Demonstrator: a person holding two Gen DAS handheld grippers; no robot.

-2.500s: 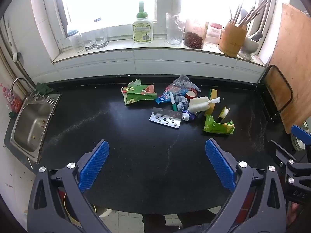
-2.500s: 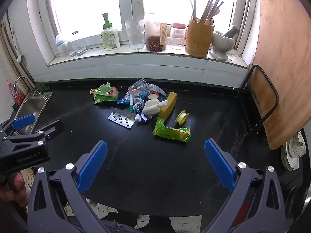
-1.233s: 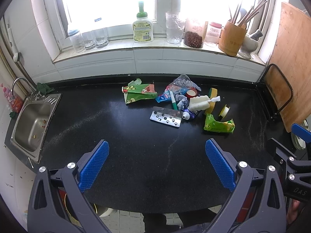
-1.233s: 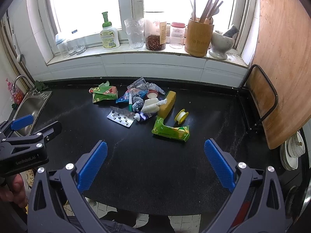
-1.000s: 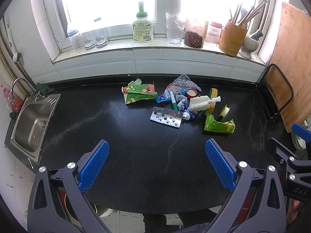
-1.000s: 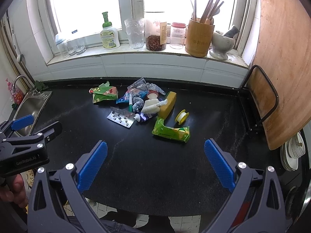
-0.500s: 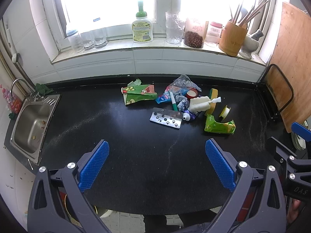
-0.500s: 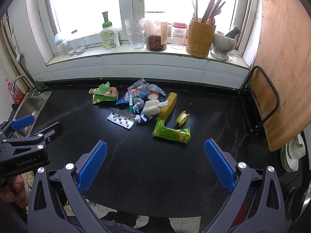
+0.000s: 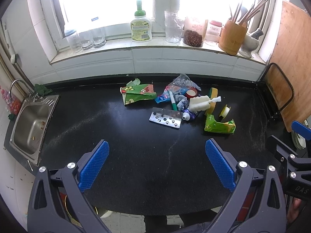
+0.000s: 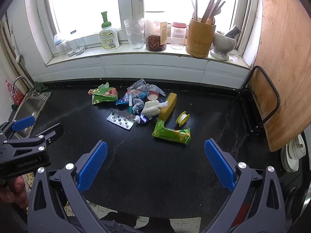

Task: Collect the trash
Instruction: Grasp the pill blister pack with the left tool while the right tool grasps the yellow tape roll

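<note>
Nothing has shifted: left gripper (image 9: 156, 162) and right gripper (image 10: 155, 160), jaws wide and empty, hover above black stone counter (image 9: 120, 136), well short of mixed litter pile (image 10: 143, 106).

Trash pile (image 9: 180, 103) — wrappers, blister pack (image 9: 165, 117), sponge (image 10: 167, 106) — lies clustered mid-counter.
</note>
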